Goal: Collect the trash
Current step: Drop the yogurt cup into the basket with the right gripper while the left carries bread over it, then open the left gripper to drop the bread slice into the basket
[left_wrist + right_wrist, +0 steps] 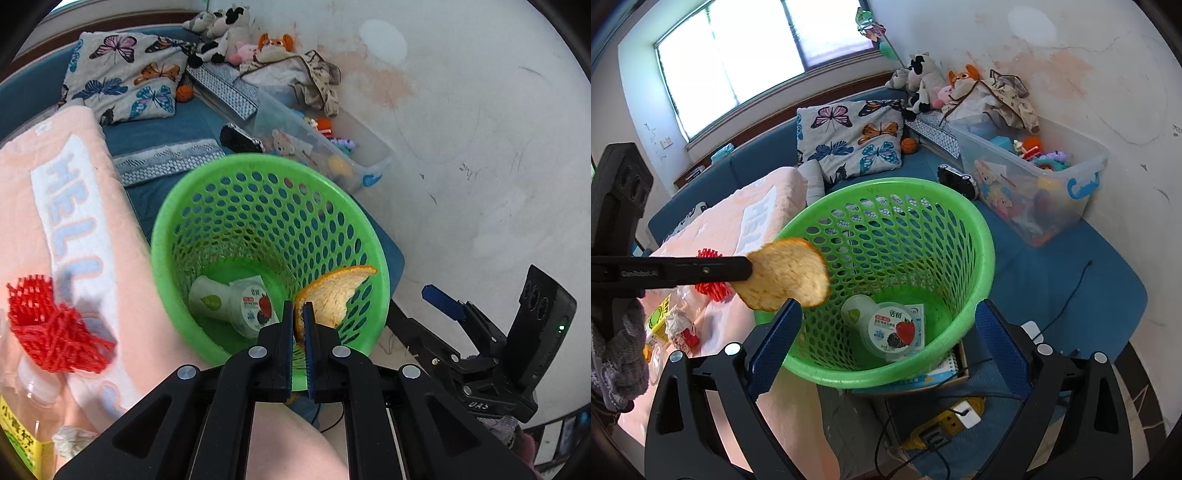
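A green perforated basket (207, 229) (982, 236) stands by the bed and holds a yogurt cup (251, 306) (894, 328). My left gripper (300, 310) is shut on a piece of orange peel (332, 295) and holds it over the basket's near rim. In the right wrist view the peel (786, 273) hangs at the basket's left rim, held by the left gripper. My right gripper (886, 325) is open and empty, its fingers (775, 339) on either side of the basket's near rim. A red foam net (51, 332) (709, 286) lies on the pink towel.
A pink towel (74, 221) (746, 218) covers the surface at left, with a yellow-labelled bottle (22, 435) and a crumpled wrapper (679, 328). A clear toy bin (1034, 177) stands against the wall. A power strip (945, 421) and cables lie below the basket.
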Available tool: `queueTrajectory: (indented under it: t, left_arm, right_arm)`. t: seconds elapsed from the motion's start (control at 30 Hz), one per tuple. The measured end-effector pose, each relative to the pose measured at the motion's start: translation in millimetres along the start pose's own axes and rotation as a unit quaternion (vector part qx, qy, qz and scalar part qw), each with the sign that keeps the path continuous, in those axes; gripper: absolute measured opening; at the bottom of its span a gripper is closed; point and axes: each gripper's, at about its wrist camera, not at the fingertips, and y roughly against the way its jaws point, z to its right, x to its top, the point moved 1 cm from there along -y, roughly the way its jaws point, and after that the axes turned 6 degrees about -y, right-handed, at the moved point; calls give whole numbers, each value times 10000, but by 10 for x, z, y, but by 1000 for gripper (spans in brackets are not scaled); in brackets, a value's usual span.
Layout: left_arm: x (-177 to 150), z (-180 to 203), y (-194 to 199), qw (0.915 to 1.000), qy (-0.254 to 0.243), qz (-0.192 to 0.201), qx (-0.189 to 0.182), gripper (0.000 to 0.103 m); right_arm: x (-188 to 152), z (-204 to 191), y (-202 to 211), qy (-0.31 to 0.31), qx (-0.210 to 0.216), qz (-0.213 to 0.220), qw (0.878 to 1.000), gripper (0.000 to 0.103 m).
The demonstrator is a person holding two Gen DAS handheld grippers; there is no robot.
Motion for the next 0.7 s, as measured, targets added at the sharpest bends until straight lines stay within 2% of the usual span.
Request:
queueTrajectory:
  t: [0.2,0.27,0.53,0.7]
  left_arm:
    - [-28,9,-75,9999,47,-78,-65,19]
    - [-49,10,-24,10000,28,-55,-47,20]
    - [-234,23,482,9990,-245,357,150,20]
    - [-490,-44,842,9973,-314,587,320,20]
  right_arm:
    - [-25,4,36,-13,14,0,10000,94]
    - [-26,-13,54,-13,39,11,10000,94]
    - [-119,-230,138,142,227,14,9996,94]
    - [-190,-455,166,315,409,-33,9987,94]
